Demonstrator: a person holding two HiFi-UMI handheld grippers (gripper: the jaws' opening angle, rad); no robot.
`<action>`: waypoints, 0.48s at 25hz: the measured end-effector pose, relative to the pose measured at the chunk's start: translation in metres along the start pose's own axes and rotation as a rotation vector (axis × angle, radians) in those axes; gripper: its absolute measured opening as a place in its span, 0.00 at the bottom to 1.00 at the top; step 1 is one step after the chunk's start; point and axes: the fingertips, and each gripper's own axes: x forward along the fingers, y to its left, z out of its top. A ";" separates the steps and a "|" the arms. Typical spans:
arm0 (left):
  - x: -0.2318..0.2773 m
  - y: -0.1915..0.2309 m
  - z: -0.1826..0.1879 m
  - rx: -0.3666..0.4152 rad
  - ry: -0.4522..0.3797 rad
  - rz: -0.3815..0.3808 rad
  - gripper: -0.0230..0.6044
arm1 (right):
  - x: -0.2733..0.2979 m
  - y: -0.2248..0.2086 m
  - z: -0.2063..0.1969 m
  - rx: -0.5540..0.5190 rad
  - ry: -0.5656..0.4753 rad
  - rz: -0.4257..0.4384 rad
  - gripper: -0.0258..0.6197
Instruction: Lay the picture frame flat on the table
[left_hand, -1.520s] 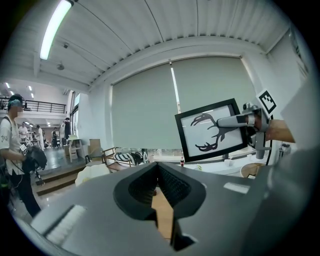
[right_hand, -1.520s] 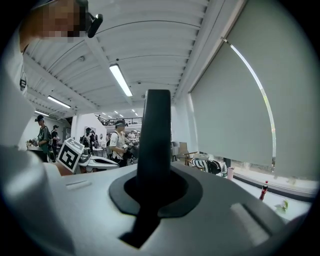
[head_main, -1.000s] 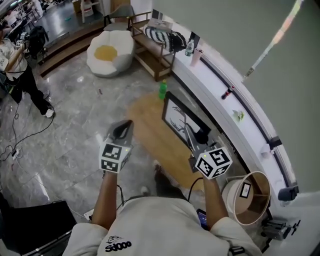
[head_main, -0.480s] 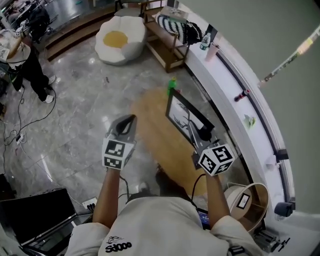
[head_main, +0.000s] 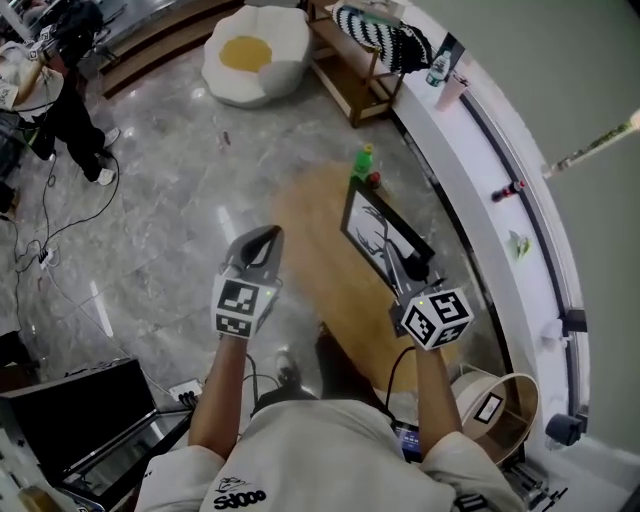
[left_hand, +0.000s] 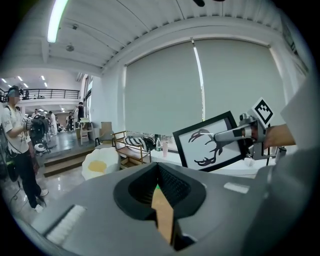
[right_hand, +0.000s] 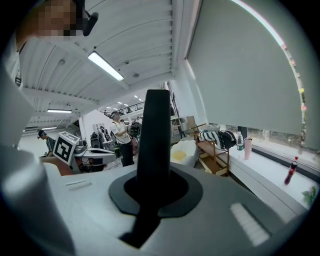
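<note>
Black-rimmed picture frame (antler print towards the person's left) held tilted over the round wooden worktop.
Right hand-held gripper is clamped on the frame's near corner, whose black edge stands between its jaws in the right gripper view. Left hand-held gripper, jaws closed together on nothing, hangs well apart at the left. A green bottle stands at the worktop's far rim.

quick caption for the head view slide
Right gripper shut on the black-framed antler picture above the oval wooden table, left gripper shut and empty.
</note>
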 end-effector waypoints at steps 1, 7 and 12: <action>0.003 0.003 -0.004 -0.007 0.005 0.000 0.05 | 0.006 -0.001 -0.004 0.000 0.010 0.003 0.06; 0.025 0.016 -0.035 -0.042 0.060 0.009 0.05 | 0.033 -0.010 -0.029 0.016 0.054 0.024 0.06; 0.046 0.017 -0.055 -0.052 0.088 0.003 0.05 | 0.053 -0.026 -0.053 0.044 0.085 0.036 0.06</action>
